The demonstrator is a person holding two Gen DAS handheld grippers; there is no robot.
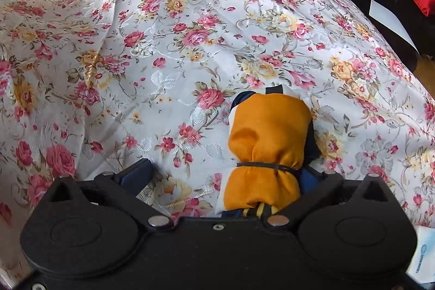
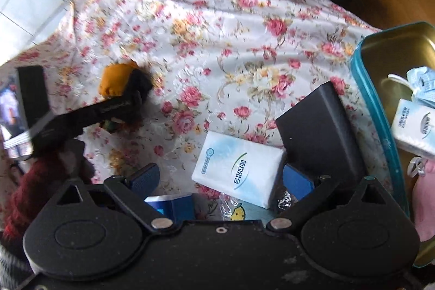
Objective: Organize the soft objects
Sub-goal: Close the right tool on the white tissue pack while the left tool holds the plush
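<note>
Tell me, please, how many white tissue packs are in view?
2: one tissue pack lies on the floral cloth between the right tool's open fingers; another pack sits inside the teal tin. More may be hidden.

The teal-rimmed tin (image 2: 380, 127) runs off the right edge, and left of it the orange bundle (image 2: 117, 80) is motion-blurred, half hidden behind the left gripper (image 2: 130, 97).

The flowery tablecloth (image 1: 190, 26) is shiny, smooth cloth, the orange bundle (image 1: 267, 143) is soft matt cloth, the tissue pack (image 2: 239, 171) has glossy plastic wrap, and the tin (image 2: 386, 50) is shiny gold metal inside.
</note>
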